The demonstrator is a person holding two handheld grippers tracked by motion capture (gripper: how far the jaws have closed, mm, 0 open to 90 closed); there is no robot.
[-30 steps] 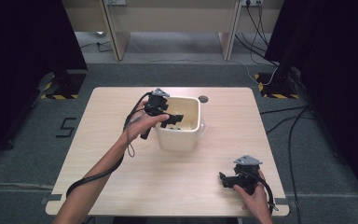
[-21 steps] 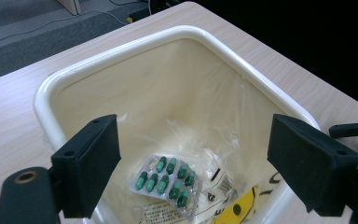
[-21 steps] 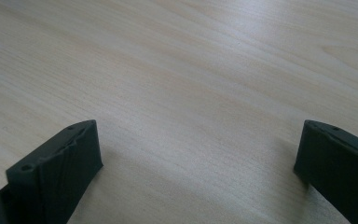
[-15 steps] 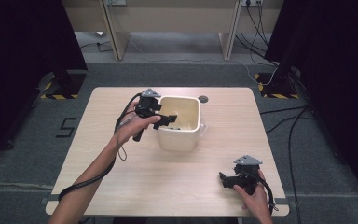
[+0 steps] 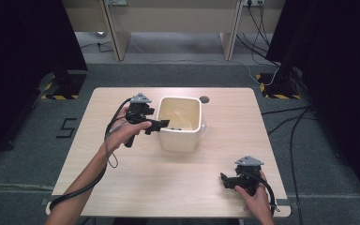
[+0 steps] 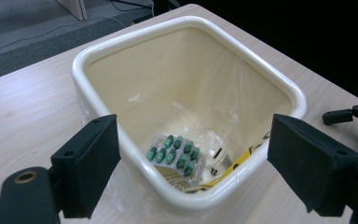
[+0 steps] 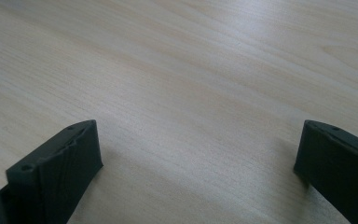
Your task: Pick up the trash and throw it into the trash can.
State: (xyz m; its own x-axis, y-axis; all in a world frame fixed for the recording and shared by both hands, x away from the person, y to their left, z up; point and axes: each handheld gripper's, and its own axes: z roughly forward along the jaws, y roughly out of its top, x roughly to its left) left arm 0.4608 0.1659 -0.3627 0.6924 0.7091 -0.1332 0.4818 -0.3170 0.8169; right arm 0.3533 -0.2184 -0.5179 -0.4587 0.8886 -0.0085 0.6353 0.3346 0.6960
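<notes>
A cream plastic bin (image 5: 183, 140) with a clear liner stands in the middle of the wooden table (image 5: 136, 187). On its bottom lie a blister pack of green capsules (image 6: 175, 154) and a yellow and black printed sheet (image 6: 233, 165). My left gripper (image 5: 161, 124) is held at the bin's left rim, pointing into it. In the left gripper view the left gripper (image 6: 196, 163) is open, its pads on either side of the near rim (image 6: 186, 198) without touching it. My right gripper (image 5: 226, 181) rests low near the table's front right corner, open over bare wood (image 7: 196, 93).
A small dark round hole (image 5: 204, 99) marks the table behind the bin. Black cables (image 5: 286, 112) run over the grey floor to the right, and a "5" (image 5: 66, 127) is marked on the floor at left. Dark curtains flank both sides.
My left gripper has drawn back to the left, from over the bin's opening to its left rim. The right gripper has stayed where it was.
</notes>
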